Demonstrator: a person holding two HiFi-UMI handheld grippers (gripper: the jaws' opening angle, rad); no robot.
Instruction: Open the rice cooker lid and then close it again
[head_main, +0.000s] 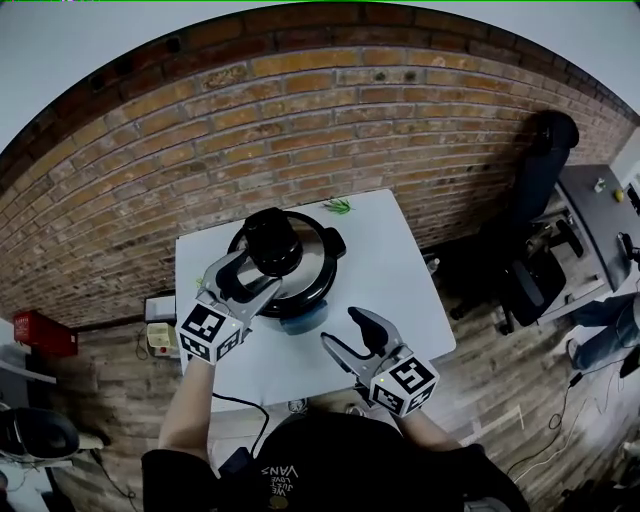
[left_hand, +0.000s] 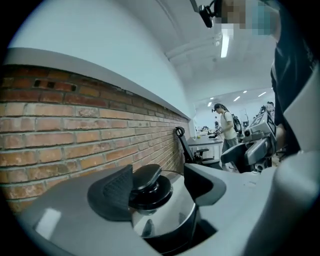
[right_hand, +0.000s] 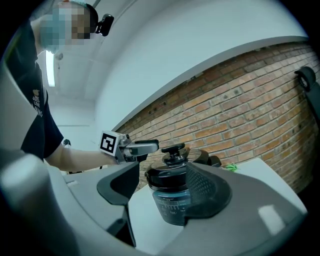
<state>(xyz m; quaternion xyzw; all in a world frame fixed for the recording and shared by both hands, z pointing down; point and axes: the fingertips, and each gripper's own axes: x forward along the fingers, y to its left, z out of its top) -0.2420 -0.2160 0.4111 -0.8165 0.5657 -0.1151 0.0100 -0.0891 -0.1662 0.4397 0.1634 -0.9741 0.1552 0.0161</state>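
I have my left gripper (head_main: 258, 272) released, jaws apart astride the knob (head_main: 272, 240) of the rice cooker lid (head_main: 312, 252), and my right gripper (head_main: 342, 328) released, empty, over the near bench (head_main: 400, 280).

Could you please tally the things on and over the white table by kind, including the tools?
Rice cooker: 1
Small green leafy item: 1
Tools: 2 (left tool, right tool)
Total: 4

The only legible print is "VANS", seen upside down on the person's black shirt (head_main: 330, 462); smaller lines beneath it are unreadable.
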